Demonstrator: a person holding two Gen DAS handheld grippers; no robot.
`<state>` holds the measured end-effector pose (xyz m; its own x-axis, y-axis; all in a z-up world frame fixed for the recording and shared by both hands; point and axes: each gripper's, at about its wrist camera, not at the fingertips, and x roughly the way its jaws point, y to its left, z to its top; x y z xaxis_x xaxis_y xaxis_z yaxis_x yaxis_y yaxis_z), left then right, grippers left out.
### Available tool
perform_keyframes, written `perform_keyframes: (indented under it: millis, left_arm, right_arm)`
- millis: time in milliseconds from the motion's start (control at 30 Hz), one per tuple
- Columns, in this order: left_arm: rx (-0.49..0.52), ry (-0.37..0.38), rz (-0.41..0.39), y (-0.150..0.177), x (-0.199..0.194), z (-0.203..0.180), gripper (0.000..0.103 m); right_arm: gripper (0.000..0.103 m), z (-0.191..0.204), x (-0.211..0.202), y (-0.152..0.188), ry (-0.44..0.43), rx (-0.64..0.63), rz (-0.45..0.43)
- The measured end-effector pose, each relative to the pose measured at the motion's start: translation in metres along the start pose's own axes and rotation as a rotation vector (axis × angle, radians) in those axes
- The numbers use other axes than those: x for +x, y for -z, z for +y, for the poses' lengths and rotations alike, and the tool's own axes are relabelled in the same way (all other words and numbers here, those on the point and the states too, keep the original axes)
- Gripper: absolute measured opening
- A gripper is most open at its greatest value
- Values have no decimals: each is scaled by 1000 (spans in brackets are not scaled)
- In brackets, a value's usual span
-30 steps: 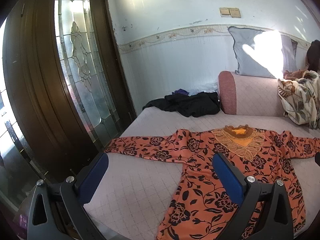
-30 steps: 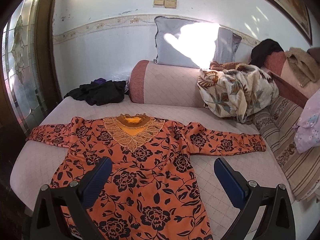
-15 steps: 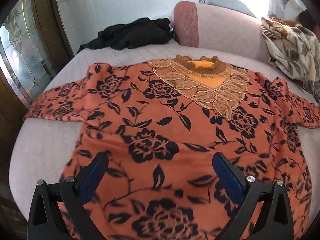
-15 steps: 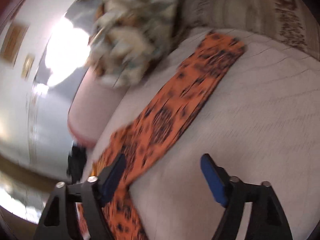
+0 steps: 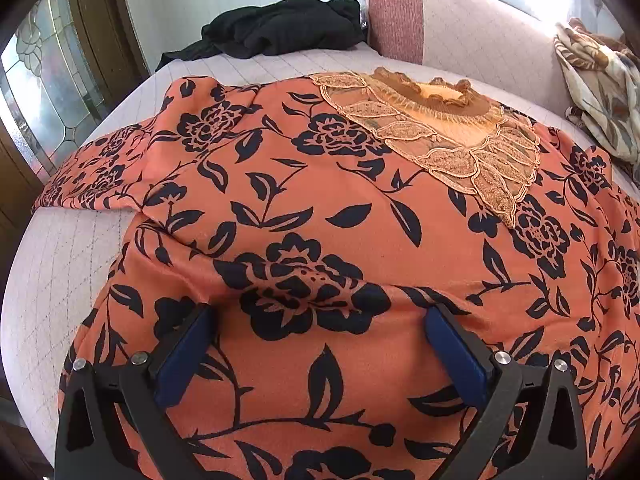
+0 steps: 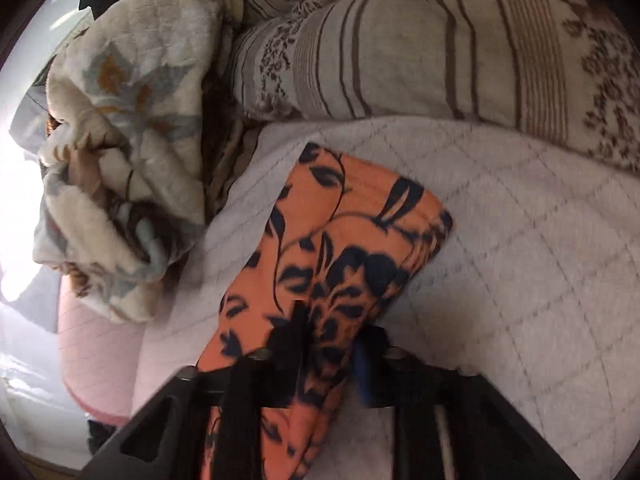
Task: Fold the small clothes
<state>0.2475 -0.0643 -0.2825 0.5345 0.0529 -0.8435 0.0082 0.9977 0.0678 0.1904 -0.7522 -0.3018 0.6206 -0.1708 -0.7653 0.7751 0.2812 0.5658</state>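
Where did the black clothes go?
In the left wrist view the black clothes lie heaped at the far end of the quilted cover, beyond the orange floral top, just left of the pink bolster.

No text, label, brand, number or sign can be read in either view. The orange blouse (image 5: 320, 208) carries only a black flower print, and the blanket (image 6: 120, 152) and the striped cushion (image 6: 420, 60) show only patterns, no letters.
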Motion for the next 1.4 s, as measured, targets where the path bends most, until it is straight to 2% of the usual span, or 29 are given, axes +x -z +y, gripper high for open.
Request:
perform_keyframes:
  millis: [67,167,233,333,467,600,700,800,867,1000,1033,1067,1100,1133,1200,1233,1333,1400]
  left_arm:
    - [14,3,11,-2,0,1,103]
    - [24,30,47,-11,1,5,103]
    - [11,34,54,-14,-3,11,103]
    - [-37,2,-7,-22,-19,29,103]
    - [-100,-110,-101,-31,-41,63,103]
    - [-187,-202,-148,-31,-55,103,103]
    - [-231,-229,-140,-32,-55,130,103]
    - [-284,-243,-126,-31,-55,155,103]
    - [-323,-246,-120,-31,-55,169,103]
    - [-366,-266,-109,-31,-53,187,103]
    - [-378,-267,-105,-31,-52,191,103]
    - [-388,-269,-104,-32,-52,194,103]
    - [-398,-273,-103,-32,-51,197,103]
    - [-409,-277,-102,-33,-51,200,103]
    - [-431,-279,-108,-33,-52,203,103]
    - [-440,-280,-116,-33,-53,204,103]
    - [-447,-288,-143,-34,-58,199,103]
    - [-430,-282,-165,-36,-60,191,103]
  right_arm:
    - [8,1,-3,4,-26,14,-28]
    - [7,11,-31,16,-139,-13,-101]
    - [7,31,-57,28,-214,-75,-115]
    - [7,70,-100,59,-347,-171,-100]
    - [7,136,-148,132,-520,-310,-19]
    - [7,199,-161,229,-635,-407,106]
    - [7,242,-149,306,-655,-471,204]
    - [7,267,-124,375,-631,-516,300]
    - [7,281,-106,420,-595,-573,350]
    - [12,289,-72,500,-557,-656,533]
    - [15,290,-65,521,-542,-696,560]
    - [35,292,-63,537,-532,-749,582]
    - [71,293,-63,549,-535,-791,608]
    - [81,288,-70,558,-556,-803,632]
    - [83,283,-86,562,-626,-832,627]
    - [83,285,-95,559,-660,-862,594]
    - [83,276,-125,540,-758,-944,553]
    - [83,269,-135,522,-803,-953,529]
